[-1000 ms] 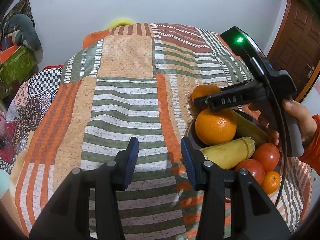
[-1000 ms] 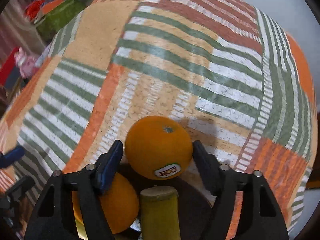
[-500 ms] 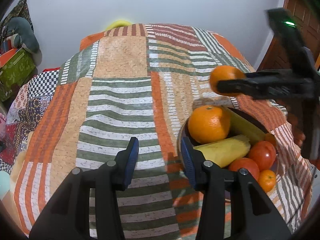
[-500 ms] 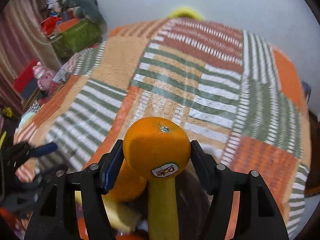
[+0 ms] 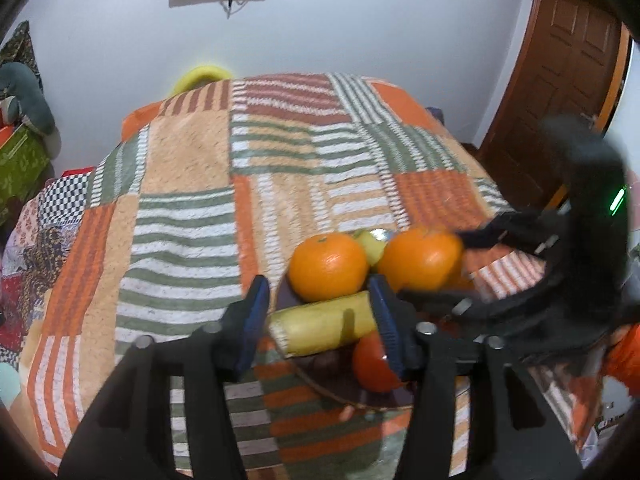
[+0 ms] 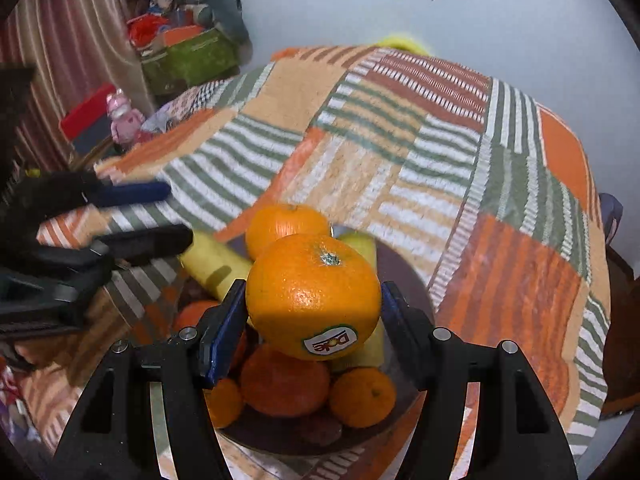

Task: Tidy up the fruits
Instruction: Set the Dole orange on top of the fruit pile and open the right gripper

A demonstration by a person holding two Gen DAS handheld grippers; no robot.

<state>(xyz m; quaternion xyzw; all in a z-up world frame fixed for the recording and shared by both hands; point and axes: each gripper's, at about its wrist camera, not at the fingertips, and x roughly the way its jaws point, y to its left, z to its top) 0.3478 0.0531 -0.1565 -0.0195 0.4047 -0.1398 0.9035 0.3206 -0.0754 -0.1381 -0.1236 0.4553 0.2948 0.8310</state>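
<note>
My right gripper (image 6: 312,312) is clamped on an orange (image 6: 313,295), held just above the bowl (image 6: 404,276) near the bed's (image 6: 400,152) front right corner. My left gripper (image 5: 320,320) is spread apart around the near end of a banana (image 5: 320,326), not squeezing yet. Biggest risk: both grippers crowd one bowl, so a bump could knock my orange loose or roll fruit off the bed. Count, as far as I can tell: two big oranges, two bananas, two small oranges, maybe two tomatoes.
</note>
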